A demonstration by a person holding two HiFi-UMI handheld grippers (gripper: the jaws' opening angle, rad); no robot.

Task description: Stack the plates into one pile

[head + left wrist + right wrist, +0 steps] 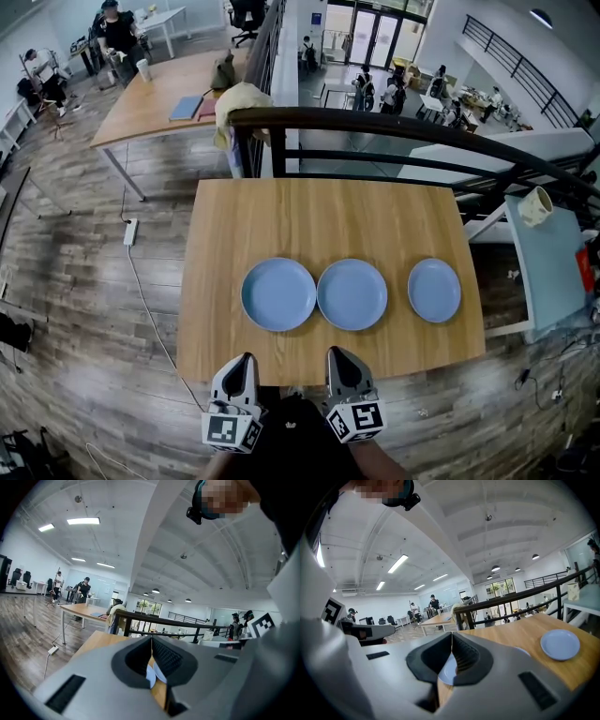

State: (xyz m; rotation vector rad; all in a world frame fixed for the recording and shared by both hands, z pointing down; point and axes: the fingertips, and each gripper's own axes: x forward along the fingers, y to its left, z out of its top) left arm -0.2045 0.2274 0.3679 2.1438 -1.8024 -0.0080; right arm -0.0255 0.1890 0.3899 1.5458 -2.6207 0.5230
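Observation:
Three blue plates lie in a row on the wooden table (281,216): a left plate (278,294), a middle plate (352,294) and a smaller right plate (434,290), each apart from the others. My left gripper (246,359) and right gripper (336,354) hover side by side at the table's near edge, both shut with nothing between the jaws. In the left gripper view, bits of two plates (155,675) show through the gap below the shut jaws. In the right gripper view the right plate (560,644) lies to the right and another plate (447,670) shows behind the jaws.
A black railing (394,131) runs along the table's far edge. Another wooden table (155,98) with books stands at the back left. A blue-grey table (553,262) holding a cup sits to the right. A cable and power strip (130,232) lie on the floor at left.

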